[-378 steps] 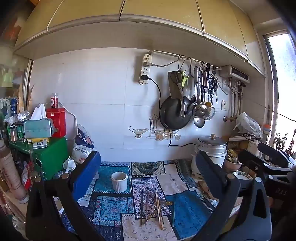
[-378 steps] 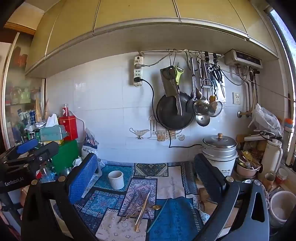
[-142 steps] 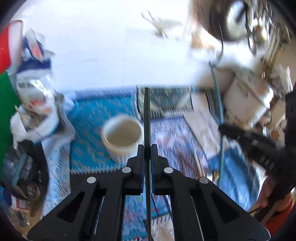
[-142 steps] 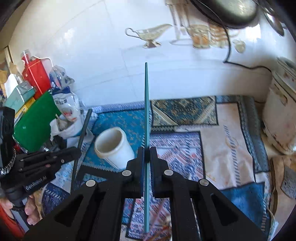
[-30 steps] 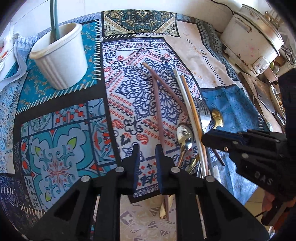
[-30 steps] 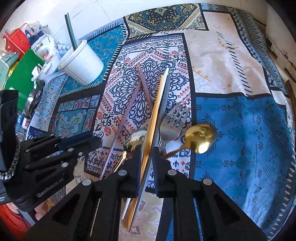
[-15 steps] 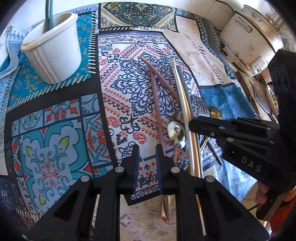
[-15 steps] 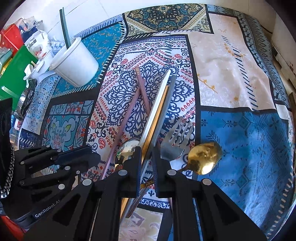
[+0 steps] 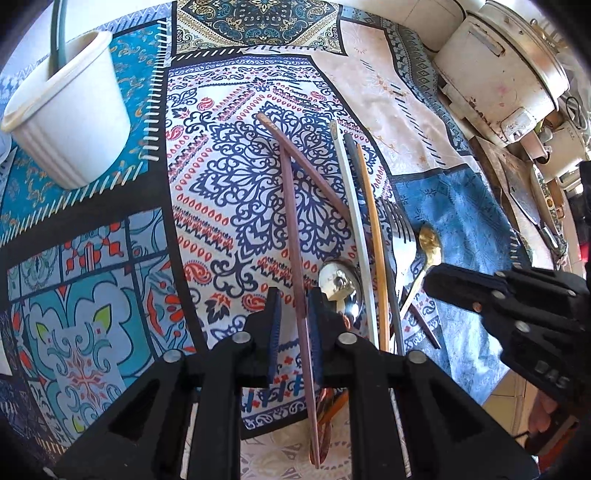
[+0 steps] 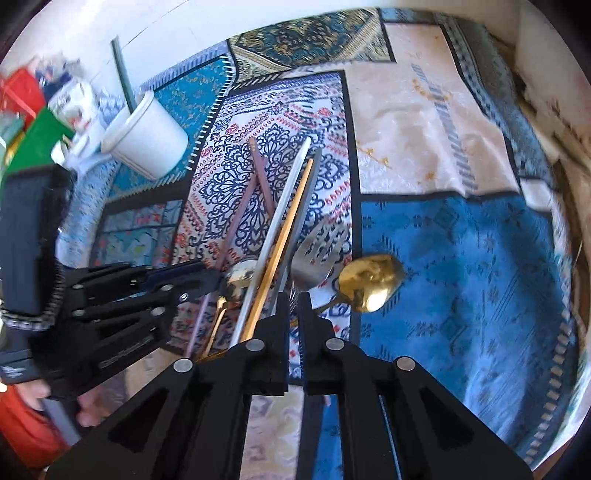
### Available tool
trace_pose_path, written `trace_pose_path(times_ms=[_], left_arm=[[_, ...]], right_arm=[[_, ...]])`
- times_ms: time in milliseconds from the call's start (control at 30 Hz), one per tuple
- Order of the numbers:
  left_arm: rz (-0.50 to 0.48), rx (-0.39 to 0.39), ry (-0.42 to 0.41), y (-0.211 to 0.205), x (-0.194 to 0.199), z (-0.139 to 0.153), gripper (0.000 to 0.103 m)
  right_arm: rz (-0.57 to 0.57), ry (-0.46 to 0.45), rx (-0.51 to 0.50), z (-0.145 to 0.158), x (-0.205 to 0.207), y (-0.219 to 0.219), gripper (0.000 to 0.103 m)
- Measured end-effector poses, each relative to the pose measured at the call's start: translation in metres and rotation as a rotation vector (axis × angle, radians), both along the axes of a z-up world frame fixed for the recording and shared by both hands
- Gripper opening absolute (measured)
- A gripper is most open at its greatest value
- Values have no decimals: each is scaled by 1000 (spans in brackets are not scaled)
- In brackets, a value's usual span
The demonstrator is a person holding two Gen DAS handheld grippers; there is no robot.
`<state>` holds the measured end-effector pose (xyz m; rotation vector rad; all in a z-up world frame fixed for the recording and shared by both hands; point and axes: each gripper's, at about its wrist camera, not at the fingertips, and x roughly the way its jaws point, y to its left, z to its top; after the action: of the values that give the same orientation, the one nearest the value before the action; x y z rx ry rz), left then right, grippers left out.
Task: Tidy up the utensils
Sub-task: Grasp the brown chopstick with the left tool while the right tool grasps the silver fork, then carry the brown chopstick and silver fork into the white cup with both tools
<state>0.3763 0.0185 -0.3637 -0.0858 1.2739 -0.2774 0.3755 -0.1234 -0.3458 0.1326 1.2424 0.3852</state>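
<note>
A white cup stands at the far left of the patterned mat with a green chopstick in it; it also shows in the right wrist view. Several chopsticks, a silver spoon, a fork and a gold spoon lie in a pile. My left gripper is slightly open, its jaws on either side of a brown chopstick. My right gripper is slightly open just above the fork, beside the gold spoon and a black chopstick.
A white rice cooker stands at the back right of the counter. A green box and bags sit at the left. The mat's front edge and the counter edge lie just under the grippers.
My left gripper has moved right and down until its jaws straddle the brown chopstick. My right gripper has shifted right, off the chopsticks, over the fork.
</note>
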Motion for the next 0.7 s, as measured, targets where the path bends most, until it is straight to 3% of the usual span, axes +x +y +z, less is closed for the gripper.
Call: trace_pose_path(times_ms=[100,367,700], left_arm=[[-7,16,3,-3,6,0,7],[-23,28,-5,-4,14,-1,3],[29,-5,-60,22,6,21,3]], right_arm=[[-30,0,-13,-2,1,1,16],[-105,20,-38,-12,14,6,16],[-149,1,-56,-18,23,12,31]])
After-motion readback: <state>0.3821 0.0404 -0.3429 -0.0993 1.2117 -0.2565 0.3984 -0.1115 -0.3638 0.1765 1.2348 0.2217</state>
